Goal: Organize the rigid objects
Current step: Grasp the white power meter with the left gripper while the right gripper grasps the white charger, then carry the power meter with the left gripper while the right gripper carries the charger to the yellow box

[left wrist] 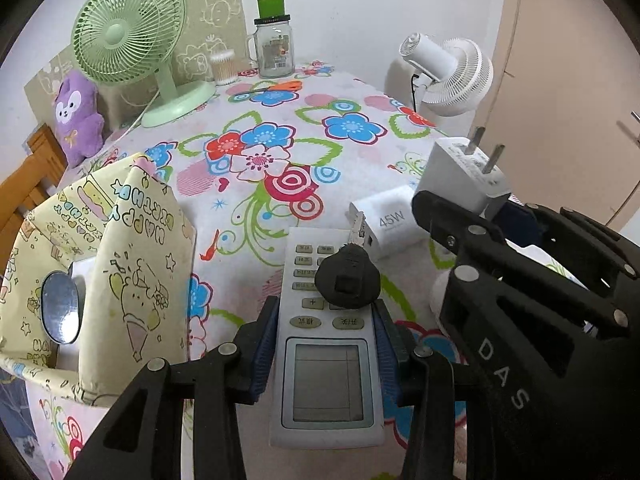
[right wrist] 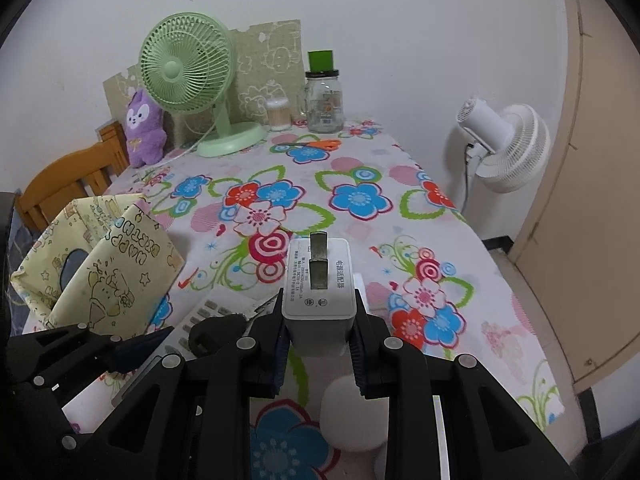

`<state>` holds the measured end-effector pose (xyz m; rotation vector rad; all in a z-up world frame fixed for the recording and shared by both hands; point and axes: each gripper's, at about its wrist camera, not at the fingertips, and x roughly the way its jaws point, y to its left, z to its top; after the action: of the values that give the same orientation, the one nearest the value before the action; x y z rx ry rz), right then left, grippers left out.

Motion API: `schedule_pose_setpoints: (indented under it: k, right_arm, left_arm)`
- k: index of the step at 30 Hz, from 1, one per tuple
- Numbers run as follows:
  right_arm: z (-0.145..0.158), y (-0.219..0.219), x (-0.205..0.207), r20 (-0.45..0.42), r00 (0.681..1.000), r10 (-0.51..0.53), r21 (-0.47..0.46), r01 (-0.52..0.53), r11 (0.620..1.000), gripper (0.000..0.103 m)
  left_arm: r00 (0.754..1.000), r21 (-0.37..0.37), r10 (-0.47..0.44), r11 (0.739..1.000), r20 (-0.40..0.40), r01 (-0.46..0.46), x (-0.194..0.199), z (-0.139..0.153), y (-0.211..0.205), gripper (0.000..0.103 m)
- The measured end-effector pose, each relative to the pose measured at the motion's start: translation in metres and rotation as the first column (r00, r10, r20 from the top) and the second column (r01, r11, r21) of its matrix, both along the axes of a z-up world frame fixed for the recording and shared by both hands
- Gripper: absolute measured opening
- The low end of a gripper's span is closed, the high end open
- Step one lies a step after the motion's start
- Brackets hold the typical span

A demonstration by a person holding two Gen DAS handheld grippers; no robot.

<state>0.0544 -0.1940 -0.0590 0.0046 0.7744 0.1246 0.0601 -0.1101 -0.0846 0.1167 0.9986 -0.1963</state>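
White remote (left wrist: pixel 326 344) and adapter (right wrist: pixel 319 300) are gripped.

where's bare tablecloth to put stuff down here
Free: the wide middle of the floral tablecloth, between the green desk fan, the yellow paper-wrapped box and the table's right edge. Crowded: the near edge, around the white 45W charger.
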Motion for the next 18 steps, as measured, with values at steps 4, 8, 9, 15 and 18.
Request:
schedule_pose_setpoints:
  k: [4, 8, 9, 15, 18]
  right_arm:
    - [0.006, -0.002, -0.007, -0.008, 1.0, -0.016, -0.01, 0.016, 1.0, 0.029]
    - [0.017, -0.001, -0.013, 0.005, 1.0, 0.002, -0.002, -0.002, 1.0, 0.029]
    - [0.02, -0.001, -0.015, 0.008, 1.0, 0.004, 0.003, -0.004, 1.0, 0.029]
    - [0.033, 0.005, -0.019, 0.021, 1.0, 0.019, 0.006, -0.019, 1.0, 0.029]
    - [0.039, 0.007, -0.02, 0.02, 1.0, 0.021, 0.013, -0.022, 1.0, 0.029]
  left_arm:
    - [1.0, 0.003, -0.012, 1.0, -0.007, 0.012, -0.004, 0.006, -0.001, 0.045]
    - [0.999, 0.005, -0.027, 1.0, 0.025, 0.027, -0.013, 0.019, -0.001, 0.045]
    - [0.999, 0.006, -0.031, 0.999, 0.033, 0.031, -0.014, 0.022, -0.001, 0.045]
    - [0.997, 0.027, -0.031, 0.999, 0.067, 0.03, -0.017, 0.036, 0.002, 0.045]
    - [0.996, 0.051, -0.038, 0.998, 0.085, 0.034, -0.017, 0.044, 0.002, 0.045]
